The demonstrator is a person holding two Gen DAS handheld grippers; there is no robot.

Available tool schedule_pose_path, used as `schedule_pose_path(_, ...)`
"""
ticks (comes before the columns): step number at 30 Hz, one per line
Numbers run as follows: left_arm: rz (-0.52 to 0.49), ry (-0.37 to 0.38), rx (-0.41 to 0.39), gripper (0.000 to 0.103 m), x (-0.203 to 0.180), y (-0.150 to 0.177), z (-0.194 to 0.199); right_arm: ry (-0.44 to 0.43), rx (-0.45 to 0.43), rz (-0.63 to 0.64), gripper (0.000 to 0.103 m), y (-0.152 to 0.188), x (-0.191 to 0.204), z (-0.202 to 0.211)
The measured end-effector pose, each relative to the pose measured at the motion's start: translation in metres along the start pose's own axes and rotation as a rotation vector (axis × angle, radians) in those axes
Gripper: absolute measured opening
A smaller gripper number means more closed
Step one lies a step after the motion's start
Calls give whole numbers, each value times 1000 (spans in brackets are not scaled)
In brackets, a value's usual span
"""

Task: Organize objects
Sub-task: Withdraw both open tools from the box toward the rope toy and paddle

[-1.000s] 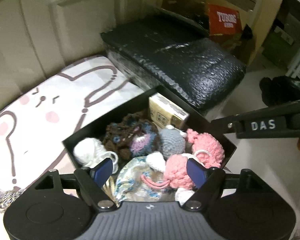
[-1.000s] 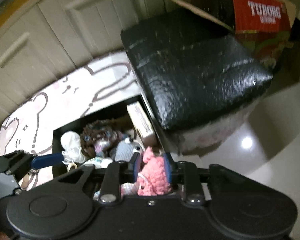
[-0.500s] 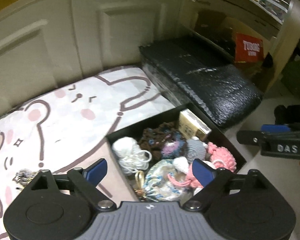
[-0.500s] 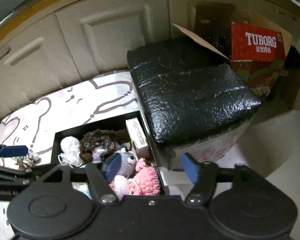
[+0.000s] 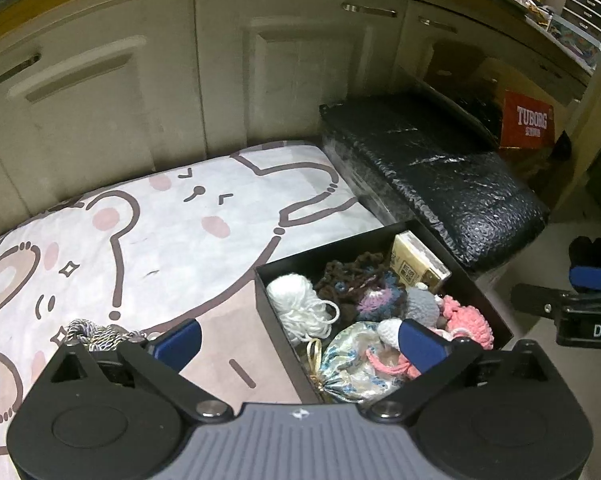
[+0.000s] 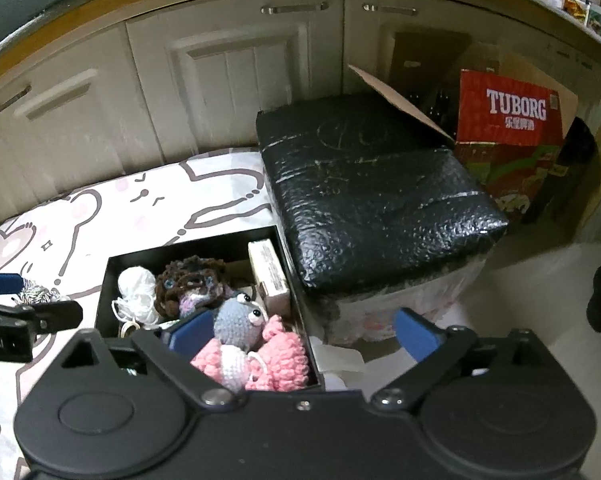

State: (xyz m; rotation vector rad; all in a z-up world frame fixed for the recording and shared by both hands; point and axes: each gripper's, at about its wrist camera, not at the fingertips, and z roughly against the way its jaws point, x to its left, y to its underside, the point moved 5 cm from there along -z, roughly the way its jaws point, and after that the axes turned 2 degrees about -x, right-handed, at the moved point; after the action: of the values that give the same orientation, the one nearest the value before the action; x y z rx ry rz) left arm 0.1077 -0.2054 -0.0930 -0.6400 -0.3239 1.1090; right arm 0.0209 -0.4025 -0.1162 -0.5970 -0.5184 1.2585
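Note:
A black open box (image 5: 484, 300) (image 6: 104, 280) sits on a cartoon-print mat (image 5: 172, 232) (image 6: 204, 200). It holds white yarn (image 5: 296, 300) (image 6: 134, 292), a brown crochet piece (image 5: 352, 276) (image 6: 188, 276), a grey crochet toy (image 5: 420, 308) (image 6: 240, 320), a pink crochet toy (image 5: 468, 320) (image 6: 276, 360), a shiny drawstring pouch (image 5: 352, 364) and a small carton (image 5: 416, 268) (image 6: 268, 276). A grey tassel (image 5: 96, 336) (image 6: 36, 294) lies on the mat left of the box. My left gripper (image 5: 300, 340) is open and empty above the box's near left edge. My right gripper (image 6: 304, 332) is open and empty above its right edge.
A black padded block (image 5: 432, 176) (image 6: 372, 196) stands right of the box. A red Tuborg carton (image 5: 528, 120) (image 6: 512, 120) is behind it. Cream cabinet doors (image 5: 180, 92) (image 6: 228, 76) close off the back. Pale floor (image 6: 540, 288) lies to the right.
Both grippers have pulled back and up from the box. My right gripper opened and let go of the pink crochet toy, which now lies in the box. My left gripper opened wider.

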Motion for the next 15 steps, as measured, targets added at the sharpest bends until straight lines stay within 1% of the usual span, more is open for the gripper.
schedule_pose_path(1,3,-6,-6,103,2,0,1,1,-3,5,103,0,1,1)
schedule_pose_path(7,23,-26,-16,103,11,1,4,11,-4,26,103,2,4,1)
schedule_pose_path(15,36,-49,-26,103,26,3,11,24,-7,8,103,1,5,-2)
